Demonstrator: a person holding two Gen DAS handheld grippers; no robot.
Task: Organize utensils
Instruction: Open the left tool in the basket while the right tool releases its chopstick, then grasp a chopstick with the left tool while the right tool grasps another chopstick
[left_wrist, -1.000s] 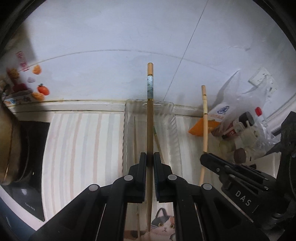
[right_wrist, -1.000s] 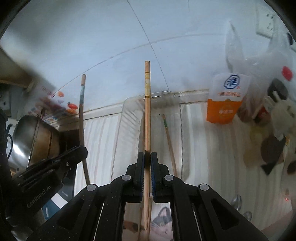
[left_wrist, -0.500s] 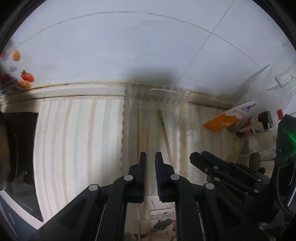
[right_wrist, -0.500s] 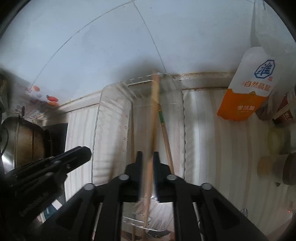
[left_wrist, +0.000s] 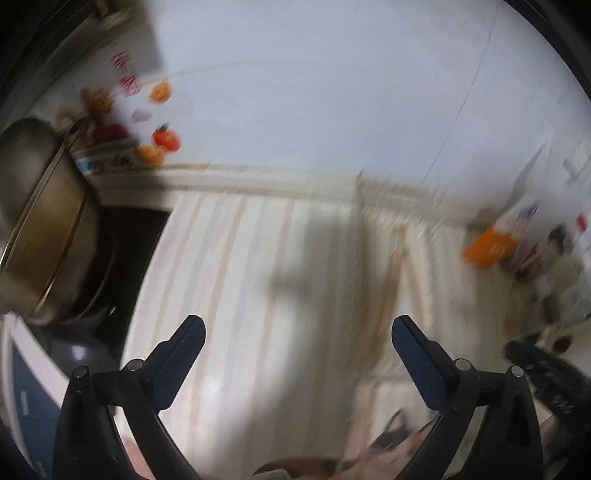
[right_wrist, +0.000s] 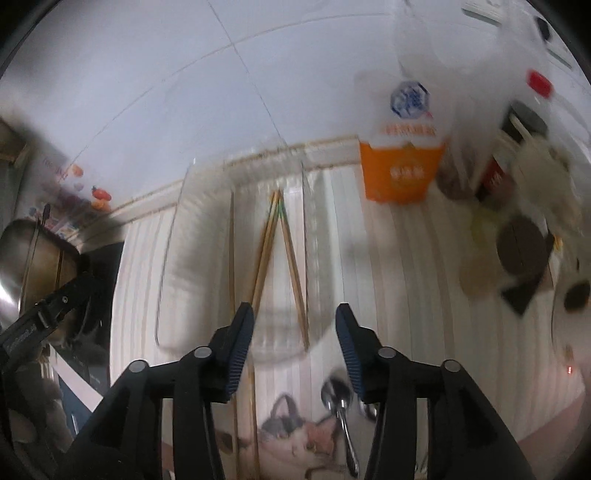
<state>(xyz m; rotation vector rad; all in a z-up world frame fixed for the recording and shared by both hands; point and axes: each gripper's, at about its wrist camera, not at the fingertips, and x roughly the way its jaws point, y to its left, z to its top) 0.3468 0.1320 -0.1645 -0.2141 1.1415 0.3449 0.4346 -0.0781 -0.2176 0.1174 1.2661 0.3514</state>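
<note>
Both grippers, left (left_wrist: 297, 332) and right (right_wrist: 294, 319), gape empty; thin wooden chopsticks (right_wrist: 275, 251) lie lengthwise in the clear plastic tray (right_wrist: 177, 266), directly ahead of the right, the nearer 1.

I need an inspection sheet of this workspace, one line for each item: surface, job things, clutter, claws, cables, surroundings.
Surface: striped mat covers the counter; a cat picture shows at its near edge.
Job's things: clear tray lies on the mat; chopsticks lie inside it, crossing at the far ends; a metal spoon lies on the mat, outside the tray.
Clutter: orange-and-white carton, red-capped bottle and jars on the right; blurred.
Claws: left claw open wide, empty; right claw open, empty, above the tray's near end.
Cables: nothing seen.
Surroundings: white tiled wall; metal pot on the left.
</note>
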